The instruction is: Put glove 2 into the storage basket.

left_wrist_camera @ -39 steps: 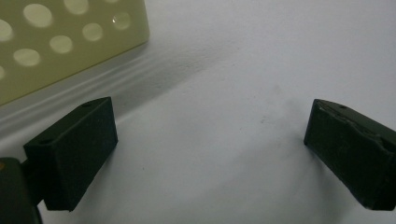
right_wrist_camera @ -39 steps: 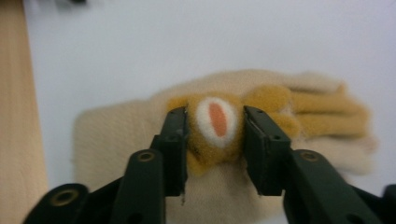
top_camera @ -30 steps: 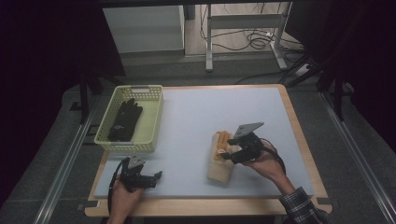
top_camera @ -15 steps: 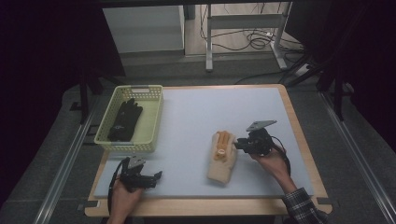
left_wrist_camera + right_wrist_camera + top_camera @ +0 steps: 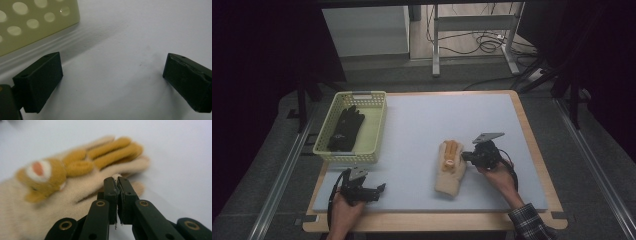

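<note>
Beige glove (image 5: pixel 450 170) lies lengthwise, fingers pointing away; right gripper (image 5: pixel 466 157), at its right edge, has just closed, pinching its fabric.

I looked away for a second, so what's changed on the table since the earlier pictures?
The right gripper drew back off the beige glove, returned to its edge, and its jaws have just been closing, pinching the fabric. The left gripper, the basket and the black glove stayed put.

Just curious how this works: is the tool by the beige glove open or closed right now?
Closed. The right tool has its jaws together, pinching a bit of the beige glove at its edge.
</note>
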### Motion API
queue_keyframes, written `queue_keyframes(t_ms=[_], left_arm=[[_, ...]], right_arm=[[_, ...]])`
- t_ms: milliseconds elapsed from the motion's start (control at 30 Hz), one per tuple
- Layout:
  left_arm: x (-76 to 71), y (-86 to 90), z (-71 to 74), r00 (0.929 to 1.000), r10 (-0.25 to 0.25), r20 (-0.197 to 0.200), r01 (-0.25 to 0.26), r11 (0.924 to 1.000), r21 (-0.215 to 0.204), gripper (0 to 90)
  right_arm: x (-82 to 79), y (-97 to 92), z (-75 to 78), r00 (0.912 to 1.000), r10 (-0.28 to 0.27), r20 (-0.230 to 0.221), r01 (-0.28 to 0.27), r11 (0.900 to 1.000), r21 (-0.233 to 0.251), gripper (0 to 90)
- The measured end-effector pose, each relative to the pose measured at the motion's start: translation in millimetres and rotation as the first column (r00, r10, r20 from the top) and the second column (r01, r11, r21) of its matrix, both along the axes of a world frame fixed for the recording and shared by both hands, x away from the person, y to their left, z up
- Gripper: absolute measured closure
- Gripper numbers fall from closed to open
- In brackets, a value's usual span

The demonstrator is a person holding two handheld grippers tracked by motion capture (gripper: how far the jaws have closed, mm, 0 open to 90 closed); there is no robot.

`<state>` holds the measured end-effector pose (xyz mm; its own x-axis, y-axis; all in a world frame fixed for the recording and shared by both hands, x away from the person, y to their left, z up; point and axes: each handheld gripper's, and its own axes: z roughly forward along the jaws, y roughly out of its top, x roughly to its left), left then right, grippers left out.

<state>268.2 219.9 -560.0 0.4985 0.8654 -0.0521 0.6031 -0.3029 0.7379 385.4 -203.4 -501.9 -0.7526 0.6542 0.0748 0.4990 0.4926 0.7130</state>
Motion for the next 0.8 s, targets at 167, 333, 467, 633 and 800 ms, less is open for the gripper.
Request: queue_keyframes(t_ms=[167,333,467,633,800], left_arm=[[0.0,0.0,0.0,1.0,0.0,0.0,0.0,1.0,0.0,3.0],[0.0,0.0,0.0,1.0,0.0,0.0,0.0,1.0,0.0,3.0],[0.0,-0.1,0.0,1.0,0.001,0.0,-0.001,1.0,0.0,3.0],[0.1,-0.1,0.0,1.0,0.0,0.0,0.0,1.0,0.0,2.9],[0.0,-0.1,0.0,1.0,0.001,0.0,-0.001,1.0,0.0,2.9]], right_arm=[[3.0,-12.4,-0.5,0.9972,-0.072,0.022,0.072,0.9971,-0.024,67.8],[-10.3,-23.8,-3.4,0.9987,-0.051,0.005,0.051,0.9985,0.02,65.7],[-33.6,-26.3,-7.6,1.0,0.002,-0.005,-0.002,1.0,0.01,71.5],[-54.2,-16.7,-24.0,0.9964,0.083,-0.018,-0.083,0.9966,0.002,74.0],[-58.7,-0.5,-26.7,0.9919,0.127,0.01,-0.127,0.9919,0.007,73.9]])
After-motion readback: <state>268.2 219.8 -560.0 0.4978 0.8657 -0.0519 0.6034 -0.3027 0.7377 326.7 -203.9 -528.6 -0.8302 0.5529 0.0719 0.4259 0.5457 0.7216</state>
